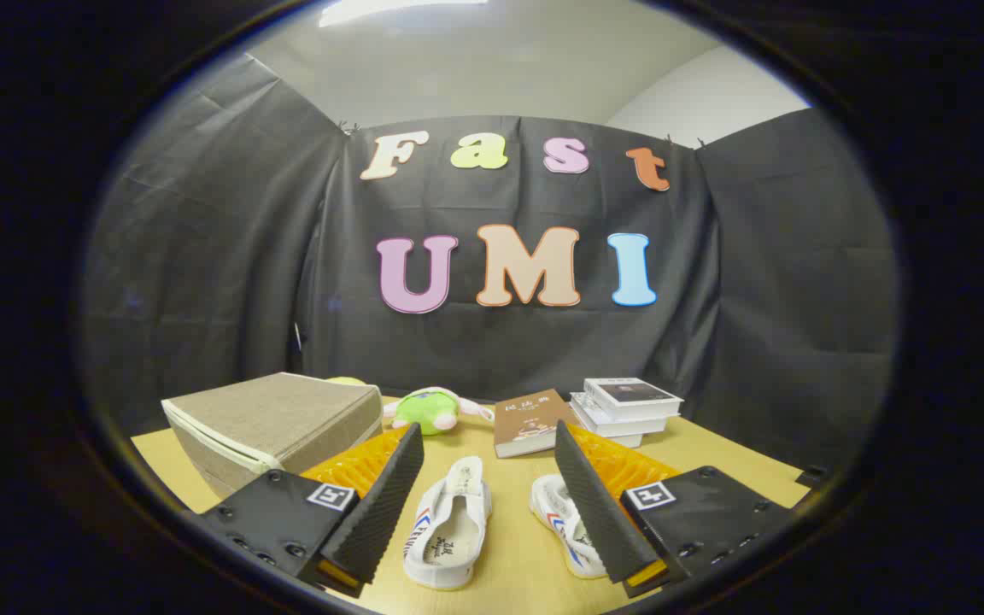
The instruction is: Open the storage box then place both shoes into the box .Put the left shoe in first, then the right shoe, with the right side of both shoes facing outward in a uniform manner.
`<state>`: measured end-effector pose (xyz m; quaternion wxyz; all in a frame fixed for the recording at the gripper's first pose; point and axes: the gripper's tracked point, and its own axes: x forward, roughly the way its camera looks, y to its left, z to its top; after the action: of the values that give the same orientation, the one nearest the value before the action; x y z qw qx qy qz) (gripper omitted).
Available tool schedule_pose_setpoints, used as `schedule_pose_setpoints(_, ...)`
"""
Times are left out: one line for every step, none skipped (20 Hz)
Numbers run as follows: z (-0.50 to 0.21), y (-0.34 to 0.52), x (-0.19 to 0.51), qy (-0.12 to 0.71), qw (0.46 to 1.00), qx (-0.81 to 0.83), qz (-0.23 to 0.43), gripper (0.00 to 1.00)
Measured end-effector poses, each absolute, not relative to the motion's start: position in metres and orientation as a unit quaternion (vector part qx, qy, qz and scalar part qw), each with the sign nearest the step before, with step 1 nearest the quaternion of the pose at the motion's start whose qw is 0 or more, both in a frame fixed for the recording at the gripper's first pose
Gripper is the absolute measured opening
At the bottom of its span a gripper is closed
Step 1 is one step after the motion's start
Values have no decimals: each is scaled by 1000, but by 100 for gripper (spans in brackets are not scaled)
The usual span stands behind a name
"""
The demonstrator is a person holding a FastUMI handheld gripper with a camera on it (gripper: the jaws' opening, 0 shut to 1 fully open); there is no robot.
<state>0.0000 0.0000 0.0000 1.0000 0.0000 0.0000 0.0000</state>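
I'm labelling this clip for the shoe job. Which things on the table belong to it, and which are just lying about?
For the job: storage box, lid shut; left-hand shoe; right-hand shoe; gripper, fingers open, holding nothing.
Lying about: green plush toy, brown book, stack of books.

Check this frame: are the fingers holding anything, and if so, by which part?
Nothing is held. The gripper is open, its fingers spread above the wooden table; one white canvas shoe lies between them, untouched, and the grey fabric storage box is closed.
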Motion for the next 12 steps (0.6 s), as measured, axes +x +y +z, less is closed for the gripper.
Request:
schedule_pose_setpoints(1, 0, 0, 0, 1000, 1, 0, 99)
schedule_pose_setpoints(1, -2, -1, -1, 1000, 3, -1, 99)
schedule_pose_setpoints(3, -2, -2, -3, 1000, 5, -1, 99)
schedule_pose_setpoints(4, -2, -4, -5, 1000, 8, -1, 99)
schedule_pose_setpoints(6, -2, -4, -7, 1000, 8, -1, 99)
schedule_pose_setpoints(6, -3, -4, -8, 1000, 8, -3, 99)
schedule_pose_setpoints(6, -3, -4, -8, 1000, 8, -4, 99)
schedule_pose_setpoints(4, -3, -4, -7, 1000, 7, -4, 99)
schedule_pose_setpoints(4, -2, -4, -6, 1000, 6, -3, 99)
schedule_pose_setpoints(3, -1, -3, -5, 1000, 5, -2, 99)
schedule_pose_setpoints(2, 0, -3, -5, 1000, 3, -2, 99)
schedule_pose_setpoints(1, 0, -3, -5, 1000, 1, -1, 99)
